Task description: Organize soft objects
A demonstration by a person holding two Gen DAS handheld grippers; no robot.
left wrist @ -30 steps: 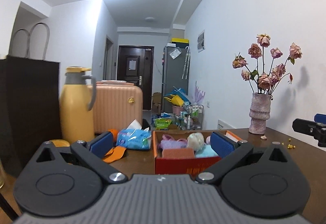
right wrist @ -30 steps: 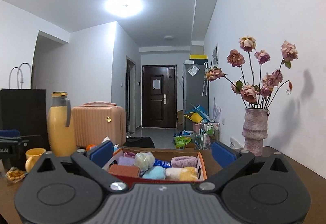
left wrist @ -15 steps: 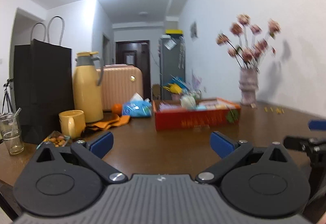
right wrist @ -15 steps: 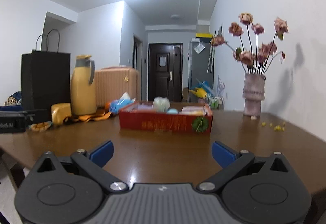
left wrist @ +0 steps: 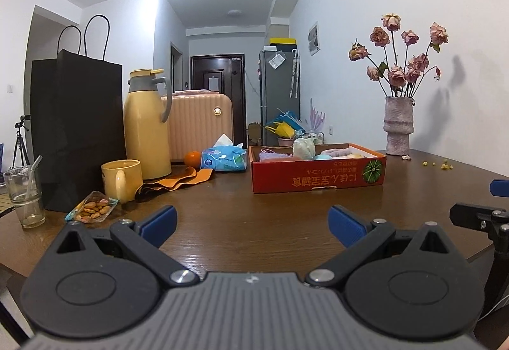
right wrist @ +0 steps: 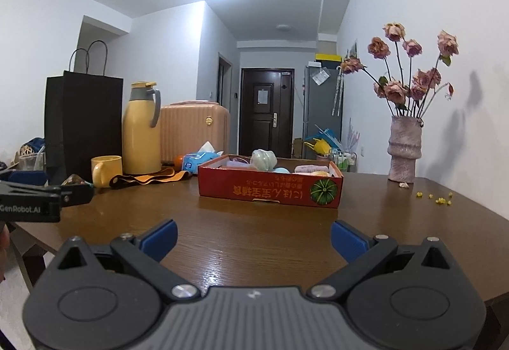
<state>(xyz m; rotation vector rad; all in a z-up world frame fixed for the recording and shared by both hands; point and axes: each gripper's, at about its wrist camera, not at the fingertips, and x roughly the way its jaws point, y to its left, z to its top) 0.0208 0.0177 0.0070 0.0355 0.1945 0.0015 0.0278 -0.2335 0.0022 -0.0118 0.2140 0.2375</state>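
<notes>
A red cardboard box (left wrist: pixel 318 179) (right wrist: pixel 270 189) sits on the brown table, holding several soft rolled cloths and a pale green soft ball (left wrist: pixel 303 148) (right wrist: pixel 263 159). My left gripper (left wrist: pixel 253 222) is open and empty, low over the near table edge, well short of the box. My right gripper (right wrist: pixel 253 234) is open and empty, also back from the box. Each gripper shows at the edge of the other's view.
Left of the box are a blue tissue pack (left wrist: pixel 224 157), an orange (left wrist: pixel 192 157), orange cloth (left wrist: pixel 178 181), a yellow thermos (left wrist: pixel 146 124), yellow mug (left wrist: pixel 121 179), black paper bag (left wrist: pixel 76 127), snack bag (left wrist: pixel 92 208) and glass (left wrist: pixel 25 197). A vase of dried roses (left wrist: pixel 399 130) stands back right.
Both grippers have pulled back from right at the box to the near table edge. The box now sits far ahead. Both stay open and empty.
</notes>
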